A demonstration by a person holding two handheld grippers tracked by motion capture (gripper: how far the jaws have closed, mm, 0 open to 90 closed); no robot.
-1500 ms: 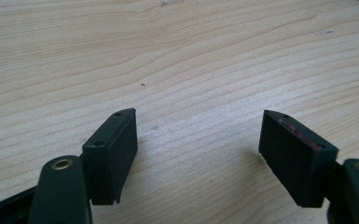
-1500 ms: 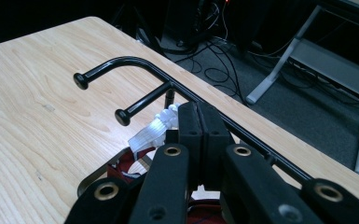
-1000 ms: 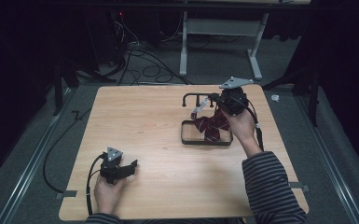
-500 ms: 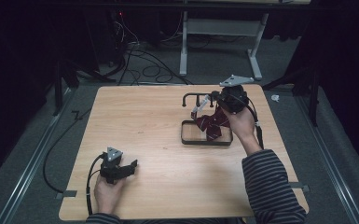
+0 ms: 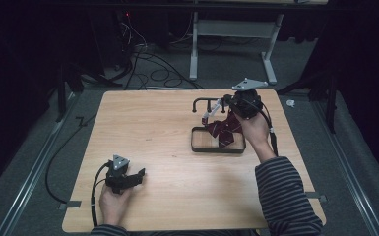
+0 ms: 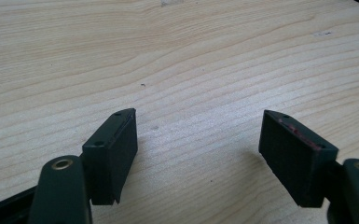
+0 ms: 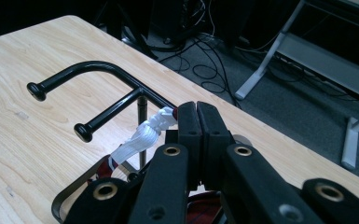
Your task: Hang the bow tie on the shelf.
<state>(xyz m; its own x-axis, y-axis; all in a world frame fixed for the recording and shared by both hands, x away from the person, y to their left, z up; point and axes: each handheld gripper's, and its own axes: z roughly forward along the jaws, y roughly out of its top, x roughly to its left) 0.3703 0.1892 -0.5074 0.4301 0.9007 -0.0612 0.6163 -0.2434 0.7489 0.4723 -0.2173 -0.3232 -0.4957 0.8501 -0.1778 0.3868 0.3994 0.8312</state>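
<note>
A black stand with two knobbed arms rises from a shallow black tray at the table's right. A dark red patterned cloth hangs over the tray, and a white band is tied at its top. My right gripper is shut on that white band just behind the stand's arms, its jaws pressed together. My left gripper rests at the table's near left. Its fingers are wide open over bare wood, with nothing between them.
The wooden table lies bare between the two grippers. Past its far edge are floor cables and a grey desk frame. A small white scrap lies on the floor to the right.
The right gripper has shifted slightly beside the stand, with the cloth still in it. The left gripper has not moved.
</note>
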